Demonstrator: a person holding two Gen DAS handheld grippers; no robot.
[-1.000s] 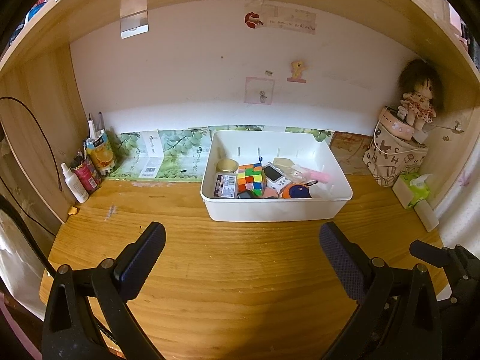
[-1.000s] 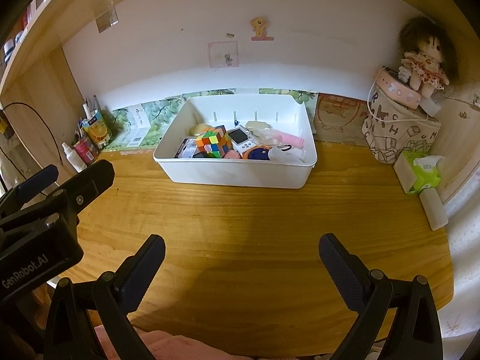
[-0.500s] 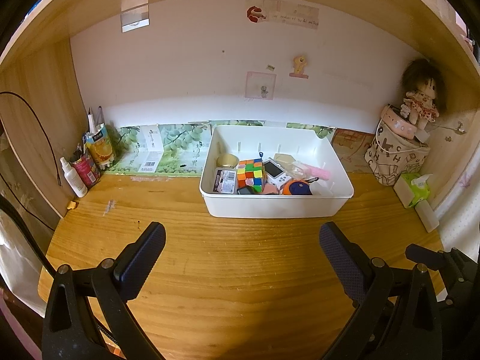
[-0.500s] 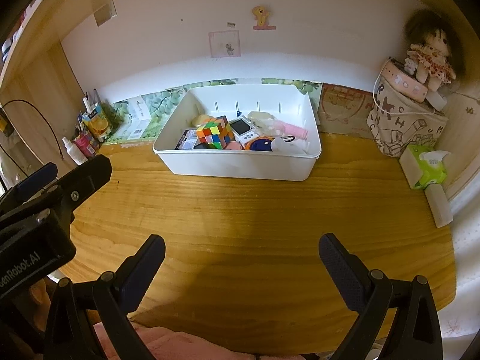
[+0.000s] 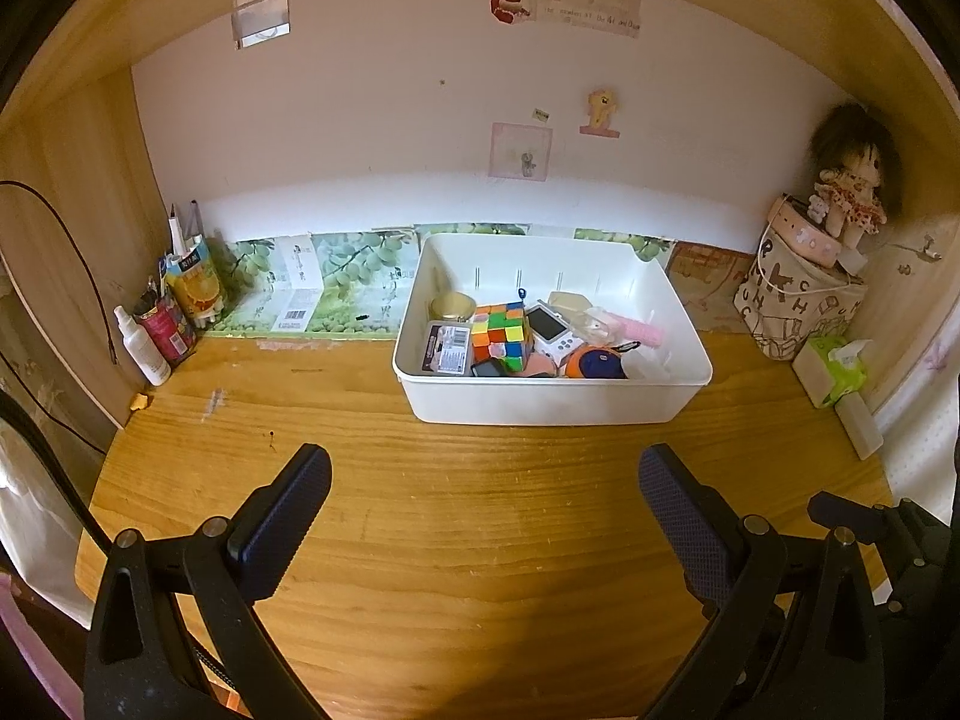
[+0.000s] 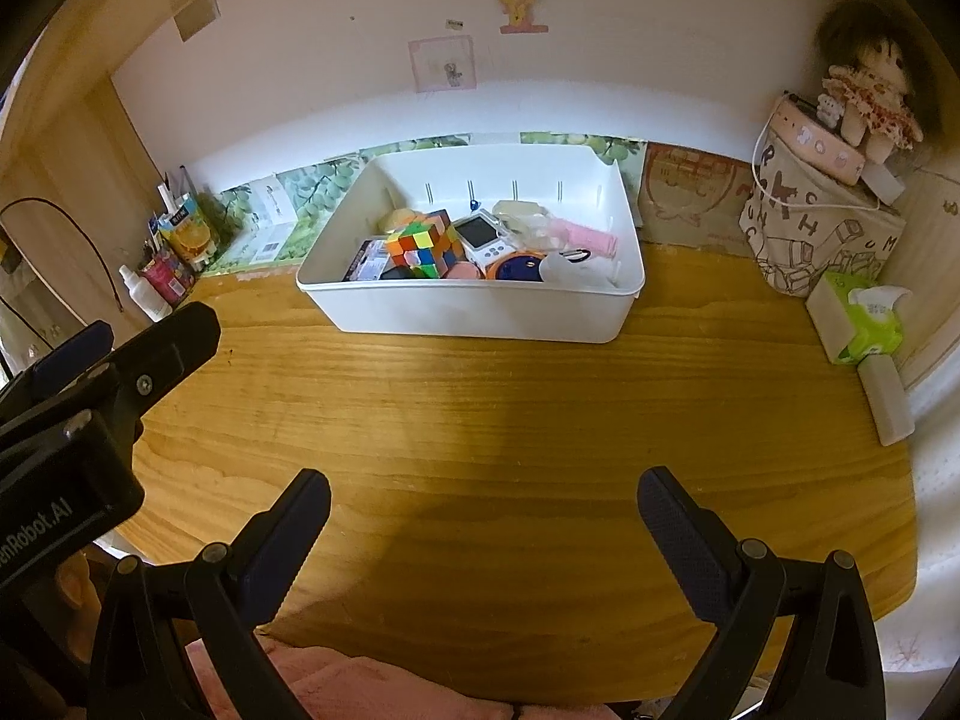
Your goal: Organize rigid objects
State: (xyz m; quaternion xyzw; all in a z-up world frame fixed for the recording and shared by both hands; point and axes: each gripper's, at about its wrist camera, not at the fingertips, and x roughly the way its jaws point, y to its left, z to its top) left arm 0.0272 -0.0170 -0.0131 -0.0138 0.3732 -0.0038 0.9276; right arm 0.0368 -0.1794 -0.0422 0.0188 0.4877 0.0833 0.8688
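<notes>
A white plastic bin [image 5: 540, 402] stands at the back middle of the wooden desk; it also shows in the right wrist view [image 6: 480, 312]. It holds a multicoloured puzzle cube [image 5: 501, 333] [image 6: 423, 246], a small white handheld game [image 5: 555, 327] [image 6: 483, 240], a pink item [image 5: 636, 330] [image 6: 591, 240], an orange and blue round toy [image 5: 594, 363] and other small things. My left gripper [image 5: 483, 492] is open and empty above the desk's front. My right gripper [image 6: 483, 510] is open and empty, to the right of the left one.
Bottles and cartons [image 5: 174, 312] crowd the back left corner. A printed bag with a doll [image 5: 798, 300] and a tissue pack [image 5: 837, 366] stand at the right wall. The left gripper's body [image 6: 78, 420] shows at the left of the right wrist view.
Both grippers have drawn back and risen a little from the bin. They stay open. Nothing in the bin has moved.
</notes>
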